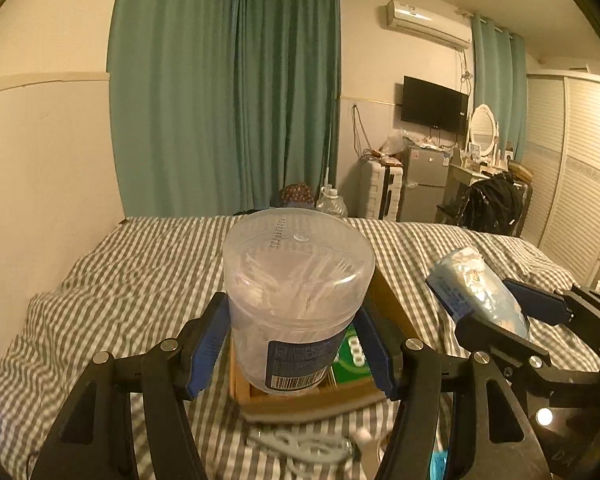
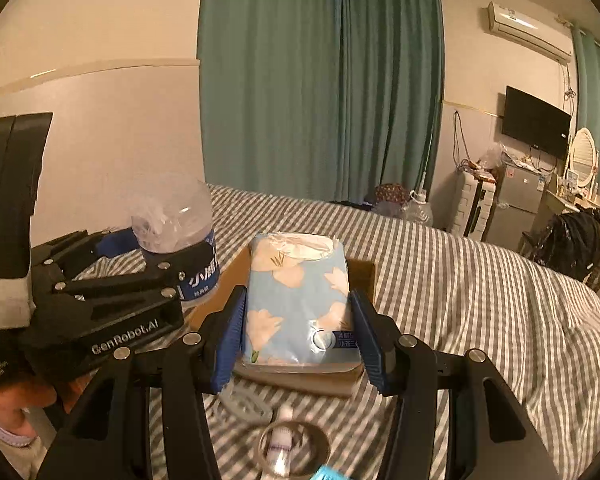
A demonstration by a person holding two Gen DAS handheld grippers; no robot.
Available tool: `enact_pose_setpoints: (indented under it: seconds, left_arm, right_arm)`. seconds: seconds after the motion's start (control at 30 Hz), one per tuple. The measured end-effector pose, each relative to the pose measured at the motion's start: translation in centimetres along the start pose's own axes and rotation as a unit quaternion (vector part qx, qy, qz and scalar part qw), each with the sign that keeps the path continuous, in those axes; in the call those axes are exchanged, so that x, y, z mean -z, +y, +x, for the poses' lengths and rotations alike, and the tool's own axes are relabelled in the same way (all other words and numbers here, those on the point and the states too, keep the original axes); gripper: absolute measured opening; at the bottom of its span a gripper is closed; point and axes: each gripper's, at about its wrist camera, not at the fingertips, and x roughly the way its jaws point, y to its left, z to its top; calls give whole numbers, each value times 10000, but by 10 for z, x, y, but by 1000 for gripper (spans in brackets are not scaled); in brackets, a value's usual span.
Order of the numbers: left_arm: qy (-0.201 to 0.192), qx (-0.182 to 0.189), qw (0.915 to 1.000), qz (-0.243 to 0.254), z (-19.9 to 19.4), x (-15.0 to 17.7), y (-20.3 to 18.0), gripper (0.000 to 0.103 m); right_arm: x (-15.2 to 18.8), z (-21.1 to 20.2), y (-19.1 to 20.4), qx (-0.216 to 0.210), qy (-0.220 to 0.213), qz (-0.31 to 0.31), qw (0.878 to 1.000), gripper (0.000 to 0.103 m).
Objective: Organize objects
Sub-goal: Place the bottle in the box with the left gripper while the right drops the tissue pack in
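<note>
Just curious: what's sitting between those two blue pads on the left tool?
A clear lidded jar of white sticks, clamped between the left tool's pads above the cardboard box; the left wrist view shows it.

Green curtains (image 1: 224, 92) hang beyond the far edge of the striped bed (image 1: 132, 280). An air conditioner (image 1: 428, 24), television (image 1: 434, 104), small fridge (image 1: 424, 184) and oval mirror (image 1: 483, 130) line the far wall.

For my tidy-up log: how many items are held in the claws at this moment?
2: the clear jar in the left claw, and the tissue pack in the right claw, both above the cardboard box.
</note>
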Motion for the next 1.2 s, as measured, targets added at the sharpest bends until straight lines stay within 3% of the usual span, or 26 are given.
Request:
enact_pose_setpoints:
  seconds: [0.23,0.63,0.87,1.2]
  left_arm:
    - [142,38,9999,35,49,-10,0,64]
    - [705,104,9974,53,125,17,-2,64]
    - [1019,258,9944,44,149,36,-4,64]
    - [1265,388,9912,-45,152,50,-3,64]
  right_arm:
    - [-18,50,-12,68,96,25,9999,51]
    - [-7,137,-43,-23,576,250,9980,51]
    - [1,158,-46,-138,779,290,9964,51]
    - [6,159,-42,-216,861,299,9956,52]
